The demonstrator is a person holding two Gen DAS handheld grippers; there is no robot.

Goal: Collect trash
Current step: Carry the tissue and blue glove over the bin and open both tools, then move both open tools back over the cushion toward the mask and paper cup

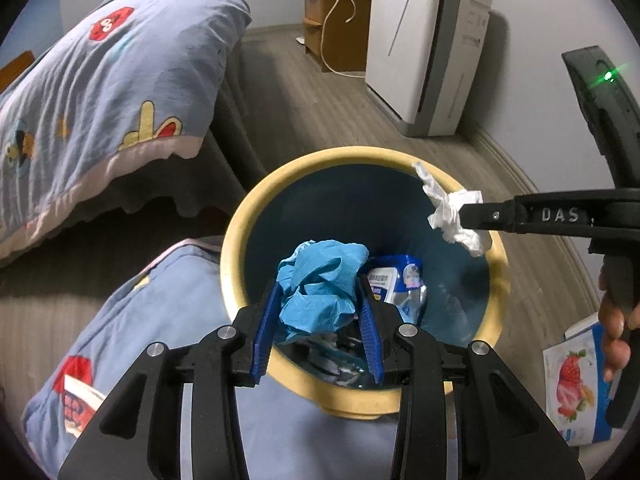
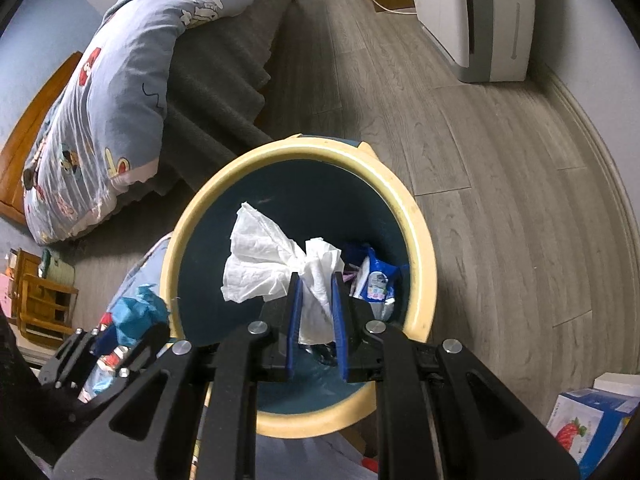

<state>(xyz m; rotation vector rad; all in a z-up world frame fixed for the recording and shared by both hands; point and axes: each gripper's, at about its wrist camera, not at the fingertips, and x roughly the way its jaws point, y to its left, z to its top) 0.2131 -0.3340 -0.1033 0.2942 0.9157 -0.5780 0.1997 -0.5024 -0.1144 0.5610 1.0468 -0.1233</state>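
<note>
Your left gripper point(image 1: 318, 304) jaws clamp crumpled blue paper point(image 1: 320, 284) over the trash bin point(image 1: 240, 216); your right gripper point(image 2: 316, 304) jaws clamp a white tissue point(image 2: 264, 260).

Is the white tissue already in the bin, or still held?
Still held: the right hand-held gripper is shut on the white tissue, above the bin opening.

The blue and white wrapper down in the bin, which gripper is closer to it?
Probably left, though it's close. The left gripper, holding crumpled blue paper, hangs right beside the wrapper. The right gripper, holding a white tissue, is at the bin rim.
</note>
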